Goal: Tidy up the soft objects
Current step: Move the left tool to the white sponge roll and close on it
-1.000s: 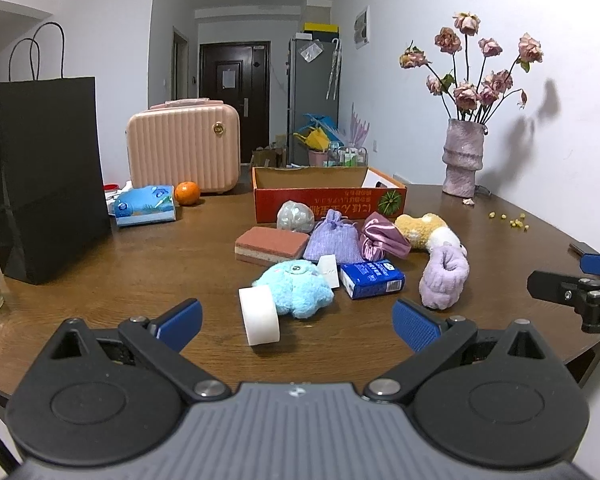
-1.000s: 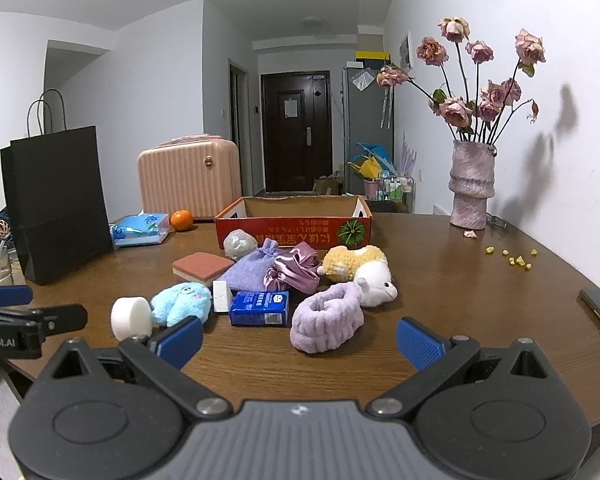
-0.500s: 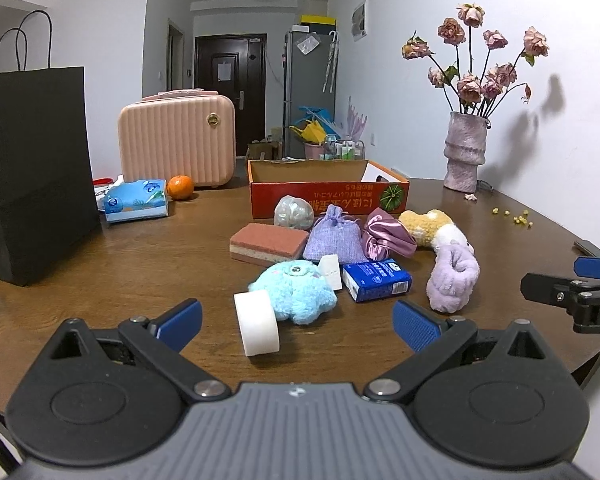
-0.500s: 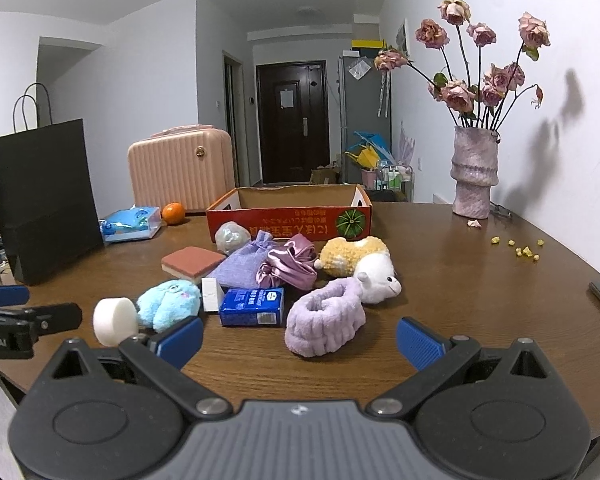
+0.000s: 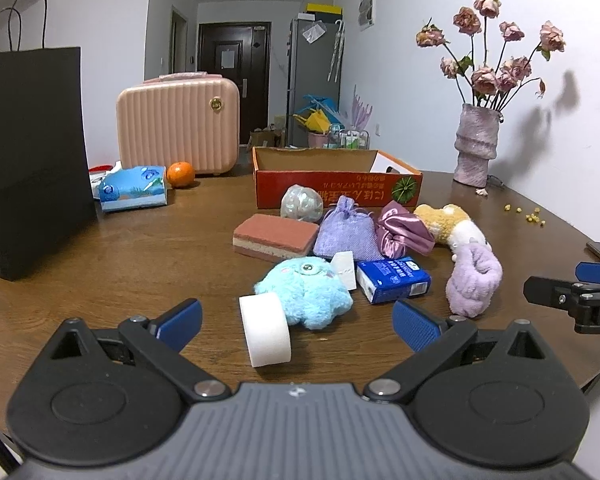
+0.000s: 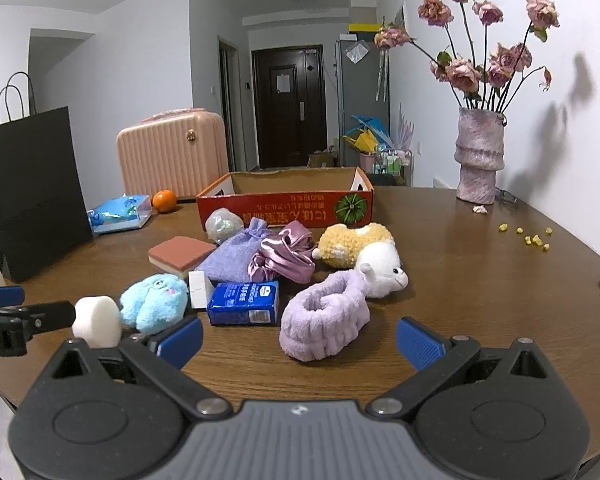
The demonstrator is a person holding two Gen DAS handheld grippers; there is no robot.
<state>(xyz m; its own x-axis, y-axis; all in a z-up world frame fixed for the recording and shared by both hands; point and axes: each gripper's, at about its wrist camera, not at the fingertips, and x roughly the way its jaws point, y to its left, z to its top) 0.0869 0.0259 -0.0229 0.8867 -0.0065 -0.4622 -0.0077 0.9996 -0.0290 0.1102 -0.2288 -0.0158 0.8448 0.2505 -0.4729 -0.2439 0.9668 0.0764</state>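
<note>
Across the left wrist view, the left hand-held gripper (image 5: 296,320) hangs with its jaws spread wide and nothing between them, low over the near edge of the surface (image 5: 120,264). Just beyond its fingertips lie a white foam roll (image 5: 265,329) and, touching it, a blue plush toy (image 5: 305,289). Farther off sit a blue carton (image 5: 394,279), a purple fuzzy band (image 5: 474,280), a lilac pouch (image 5: 346,232), a satin scrunchie (image 5: 402,229) and a sponge block (image 5: 276,235). By my reading no item has been picked yet, and the approach is the step in hand. Next, this hand-held gripper would need to advance and close gently on the plush or the roll. At the far side the red cardboard box (image 5: 336,190) stands open; its inside looks bare, though its floor is hidden

From the right wrist view, the right hand-held gripper (image 6: 299,340) is likewise wide open and holding nothing, with the purple fuzzy band (image 6: 324,326) just ahead of it, leaning on a white-and-yellow lamb plush (image 6: 370,254). The red cardboard box (image 6: 286,204) shows only bare inner walls. A black paper bag (image 6: 32,188) stands at far left, contents unseen
</note>
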